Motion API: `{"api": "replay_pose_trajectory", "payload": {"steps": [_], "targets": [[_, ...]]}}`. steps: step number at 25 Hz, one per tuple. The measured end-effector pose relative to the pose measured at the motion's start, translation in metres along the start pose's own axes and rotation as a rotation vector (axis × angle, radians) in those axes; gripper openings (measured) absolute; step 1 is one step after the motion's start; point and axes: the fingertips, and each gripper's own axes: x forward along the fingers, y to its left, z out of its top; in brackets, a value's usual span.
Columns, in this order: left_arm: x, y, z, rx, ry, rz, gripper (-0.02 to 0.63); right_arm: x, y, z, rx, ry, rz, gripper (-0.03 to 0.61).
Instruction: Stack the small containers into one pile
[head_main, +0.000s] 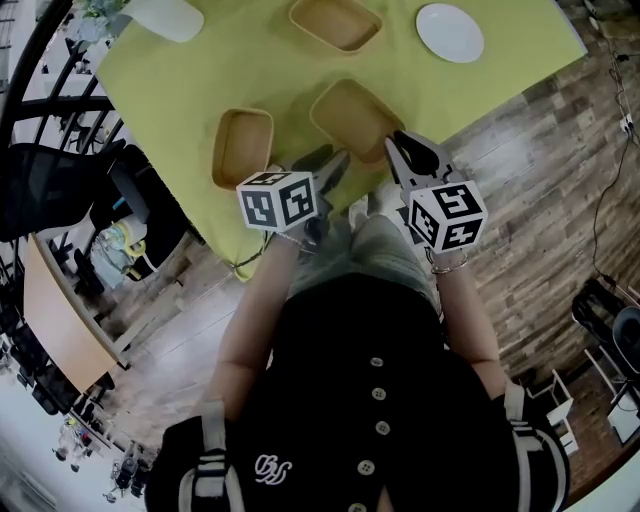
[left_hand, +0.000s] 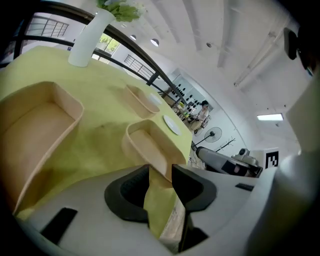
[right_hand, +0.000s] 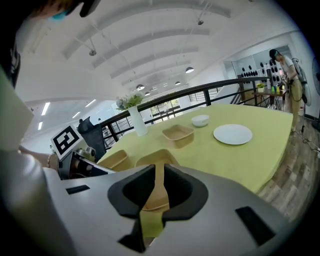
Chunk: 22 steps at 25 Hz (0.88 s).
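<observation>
Three tan containers sit on the yellow-green counter (head_main: 170, 90): a left container (head_main: 242, 147), a middle container (head_main: 352, 118), and a far container (head_main: 335, 22) cut off by the head view's top edge. The left tongs (head_main: 328, 165) stand open at the middle container's near-left corner, with cloth showing through the gap. The right tongs (head_main: 400, 148) are almost together, a thin slit over its near-right wall. Whether the pads press it cannot be made out. Both tongs hide that container's near rim.
</observation>
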Motion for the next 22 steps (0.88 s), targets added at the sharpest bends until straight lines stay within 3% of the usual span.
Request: {"api": "replay_pose_trajectory", "payload": {"steps": [10,22], "targets": [[0.013,0.009,0.001,-0.141,-0.028,0.008,0.115,0.002,-0.008,-0.008,0.018,0.003,-0.001,0.029],[0.024,0.011,0.004,-0.203,-0.036,-0.004,0.123,0.005,-0.007,-0.004,0.034,-0.04,0.013,0.021]]}}
